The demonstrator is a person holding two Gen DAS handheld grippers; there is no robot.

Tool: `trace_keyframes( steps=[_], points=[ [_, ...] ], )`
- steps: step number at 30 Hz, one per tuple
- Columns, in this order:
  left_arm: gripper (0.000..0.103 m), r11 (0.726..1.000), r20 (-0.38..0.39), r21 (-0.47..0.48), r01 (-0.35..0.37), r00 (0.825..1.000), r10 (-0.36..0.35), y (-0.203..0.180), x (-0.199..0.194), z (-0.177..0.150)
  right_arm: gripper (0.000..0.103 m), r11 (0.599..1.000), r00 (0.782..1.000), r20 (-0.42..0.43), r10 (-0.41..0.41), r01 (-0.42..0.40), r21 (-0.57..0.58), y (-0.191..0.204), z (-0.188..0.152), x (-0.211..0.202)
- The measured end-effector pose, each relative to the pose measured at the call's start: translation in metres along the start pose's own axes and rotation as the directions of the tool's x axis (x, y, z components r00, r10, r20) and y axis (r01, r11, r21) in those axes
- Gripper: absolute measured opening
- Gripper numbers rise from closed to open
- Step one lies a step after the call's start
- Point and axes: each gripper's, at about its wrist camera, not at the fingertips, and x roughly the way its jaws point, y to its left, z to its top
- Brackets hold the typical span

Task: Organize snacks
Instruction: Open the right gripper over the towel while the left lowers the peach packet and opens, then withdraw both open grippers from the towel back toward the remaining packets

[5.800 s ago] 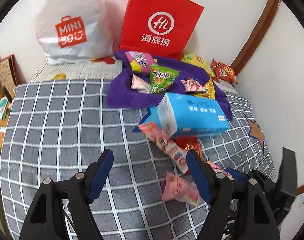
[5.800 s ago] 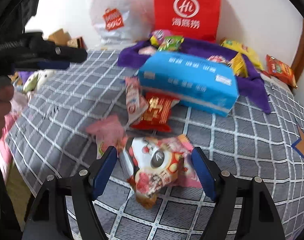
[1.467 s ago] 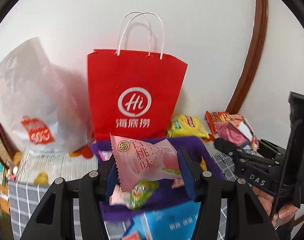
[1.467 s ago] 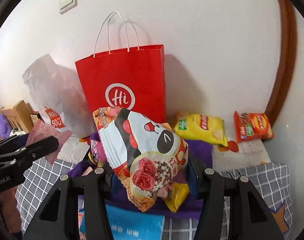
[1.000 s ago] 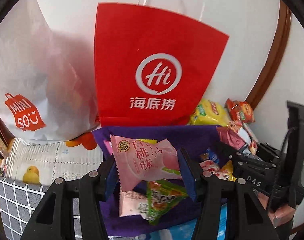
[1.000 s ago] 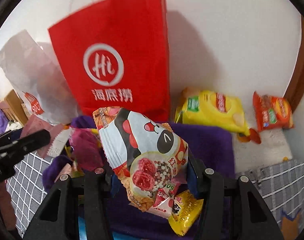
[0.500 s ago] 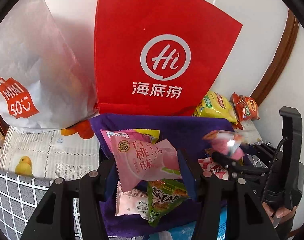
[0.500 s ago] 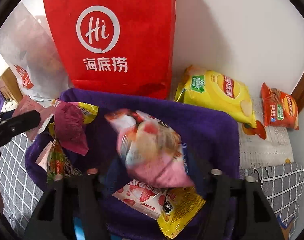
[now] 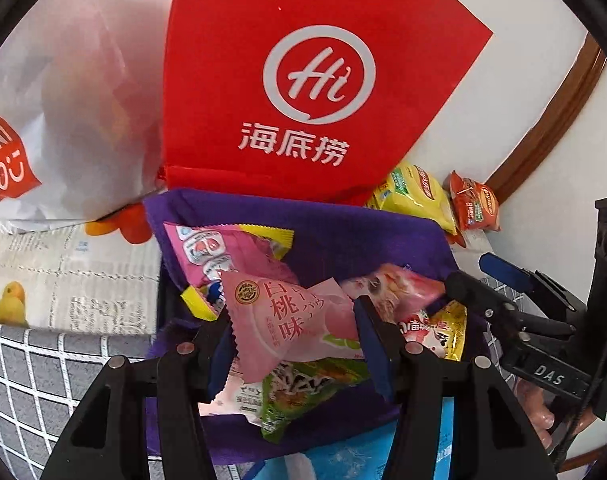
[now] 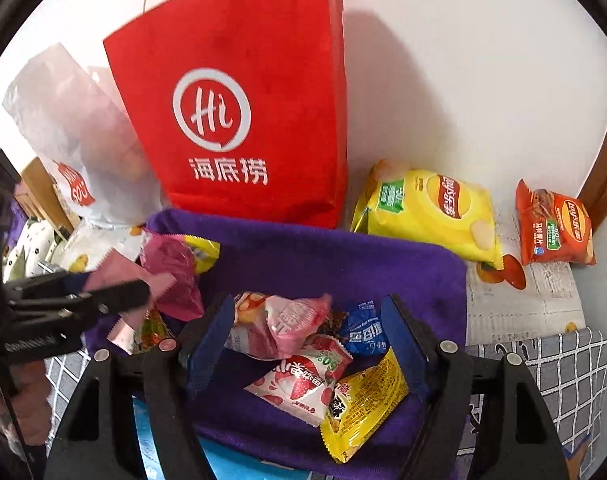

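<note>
A pink peach-flavour packet [image 9: 263, 320] is pinched in my left gripper [image 9: 293, 316], just above the purple cloth [image 9: 343, 236]. In the right wrist view the same left gripper [image 10: 115, 292] comes in from the left with the pink packet [image 10: 119, 268]. My right gripper [image 10: 307, 308] stands open over the purple cloth [image 10: 343, 264]. The panda snack packet [image 10: 275, 324] lies loose on the cloth between its fingers, beside a strawberry packet [image 10: 303, 384], a yellow packet [image 10: 363, 404] and a small blue one [image 10: 363, 332]. A green packet [image 9: 303, 392] lies under the held packet.
A red paper bag [image 10: 239, 120] and a white plastic bag [image 9: 63, 100] stand against the wall behind the cloth. Yellow chips [image 10: 427, 208] and orange chips [image 10: 555, 224] lie to the right. A blue tissue pack [image 9: 343, 460] sits in front on the grey checked cover.
My right gripper has opened and the panda packet has dropped onto the purple cloth. My left gripper has sunk a little toward the cloth, still holding the pink packet.
</note>
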Motion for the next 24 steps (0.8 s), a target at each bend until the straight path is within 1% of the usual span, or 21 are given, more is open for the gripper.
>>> trace_keyframes(
  steps=[2,3,4,8,12,15,18,21,24],
  points=[
    [0.061,1.0,-0.01,0.01,0.009,1.0,-0.009,-0.003,0.001,0.0,0.075,1.0,1.0,0.007,0.0,0.0,0.0,0.001,0.001,-0.004],
    [0.066,1.0,-0.015,0.012,0.015,1.0,-0.015,-0.004,0.002,0.0,0.075,1.0,1.0,0.01,-0.002,0.002,-0.004,0.002,0.002,-0.005],
    [0.069,1.0,-0.017,0.013,0.021,1.0,-0.021,-0.005,0.002,0.0,0.075,1.0,1.0,0.012,-0.005,0.005,-0.008,0.003,0.002,-0.006],
    [0.071,0.999,-0.002,0.013,0.038,0.999,-0.038,-0.007,-0.005,0.001,0.075,0.999,1.0,0.026,-0.008,0.009,-0.039,0.008,0.001,-0.012],
    [0.072,0.999,0.022,0.013,0.037,0.999,-0.037,-0.007,-0.017,0.004,0.075,0.999,0.999,0.045,-0.024,0.025,-0.036,0.009,0.002,-0.021],
    [0.072,0.999,0.043,0.016,0.033,0.999,-0.033,-0.007,-0.027,0.007,0.075,0.998,0.996,0.079,-0.043,0.046,-0.032,0.011,0.001,-0.033],
    [0.072,0.999,0.064,0.035,0.025,0.998,-0.028,-0.011,-0.037,0.007,0.075,0.998,0.992,0.112,-0.056,0.058,-0.019,0.012,-0.004,-0.046],
    [0.072,0.997,0.082,0.076,-0.001,0.997,-0.005,-0.017,-0.047,0.006,0.075,0.996,0.992,0.102,-0.076,0.08,-0.043,0.02,-0.015,-0.057],
    [0.072,0.997,0.099,0.074,-0.003,0.995,-0.005,-0.019,-0.06,0.007,0.075,0.988,0.99,0.093,-0.106,0.115,-0.101,0.033,-0.032,-0.069]
  ],
)
